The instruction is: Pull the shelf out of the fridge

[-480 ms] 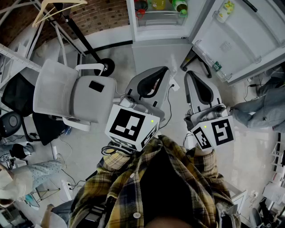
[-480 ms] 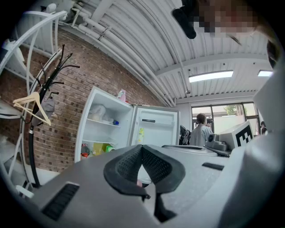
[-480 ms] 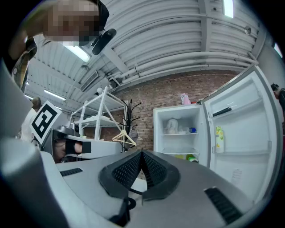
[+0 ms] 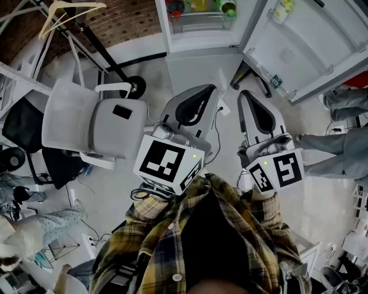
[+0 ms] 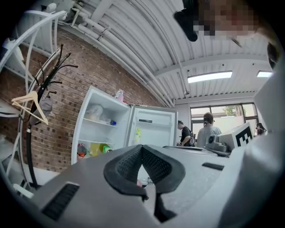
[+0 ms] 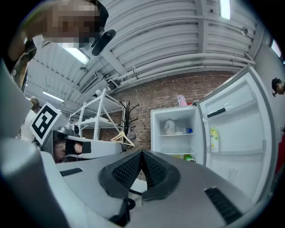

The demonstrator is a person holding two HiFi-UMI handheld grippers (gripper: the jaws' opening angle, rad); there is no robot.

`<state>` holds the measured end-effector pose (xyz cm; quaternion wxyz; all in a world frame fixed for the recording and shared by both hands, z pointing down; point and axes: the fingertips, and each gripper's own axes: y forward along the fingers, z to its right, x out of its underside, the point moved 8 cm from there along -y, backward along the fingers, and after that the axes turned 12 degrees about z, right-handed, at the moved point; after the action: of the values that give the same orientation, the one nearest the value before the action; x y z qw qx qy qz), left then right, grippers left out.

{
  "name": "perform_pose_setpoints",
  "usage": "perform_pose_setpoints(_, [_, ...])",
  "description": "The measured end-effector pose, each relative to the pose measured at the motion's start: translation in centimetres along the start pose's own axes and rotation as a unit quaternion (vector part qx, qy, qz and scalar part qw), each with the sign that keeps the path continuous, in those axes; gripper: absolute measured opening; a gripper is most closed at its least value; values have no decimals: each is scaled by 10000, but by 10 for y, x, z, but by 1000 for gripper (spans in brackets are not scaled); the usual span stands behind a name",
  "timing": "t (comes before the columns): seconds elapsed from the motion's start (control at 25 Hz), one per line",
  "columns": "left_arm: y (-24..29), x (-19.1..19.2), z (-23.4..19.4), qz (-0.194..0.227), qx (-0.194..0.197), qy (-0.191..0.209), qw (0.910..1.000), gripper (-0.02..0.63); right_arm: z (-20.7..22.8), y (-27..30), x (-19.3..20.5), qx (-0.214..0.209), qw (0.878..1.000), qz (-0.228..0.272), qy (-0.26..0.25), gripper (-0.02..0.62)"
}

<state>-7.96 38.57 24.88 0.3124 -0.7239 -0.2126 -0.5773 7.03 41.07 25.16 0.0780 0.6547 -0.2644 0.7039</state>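
The white fridge (image 4: 198, 23) stands open at the top of the head view, its door (image 4: 299, 46) swung out to the right. A glass shelf (image 4: 200, 16) inside carries bottles and a red item. My left gripper (image 4: 213, 91) and right gripper (image 4: 245, 95) hover side by side over the floor, well short of the fridge, both shut with nothing between the pads. In the left gripper view the fridge (image 5: 100, 129) lies beyond the shut left gripper (image 5: 141, 148). The right gripper view shows the fridge's shelves (image 6: 176, 134) past the shut right gripper (image 6: 141, 153).
A white office chair (image 4: 95, 123) stands left of my grippers. A black coat rack with a wooden hanger (image 4: 72, 8) rises at the back left. A person's legs (image 4: 339, 149) are at the right. Two people (image 5: 202, 131) stand beyond the fridge door.
The fridge has slid slightly left and up in the head view. The person's legs at the right have shifted. Both grippers keep their place and stay shut.
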Motion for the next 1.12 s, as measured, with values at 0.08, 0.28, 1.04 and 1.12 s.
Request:
perform_pose_setpoints(0.08, [1, 2, 5, 11, -22, 12, 10000, 3, 4, -6, 0, -15, 10000, 2, 15, 17])
perform_pose_setpoints(0.28, [1, 10, 20, 9, -156, 26, 9999, 3, 13, -19, 3, -118, 9999, -39, 76, 17])
perform_pose_setpoints(1.04, [44, 17, -51, 45, -619, -1, 9981, 3, 39, 60, 41, -413, 9984, -215, 325, 17])
perform_pose_setpoints(1.12, [56, 16, -67, 69, -575, 0, 9983, 3, 45, 76, 45, -369, 9986, -216, 311, 17])
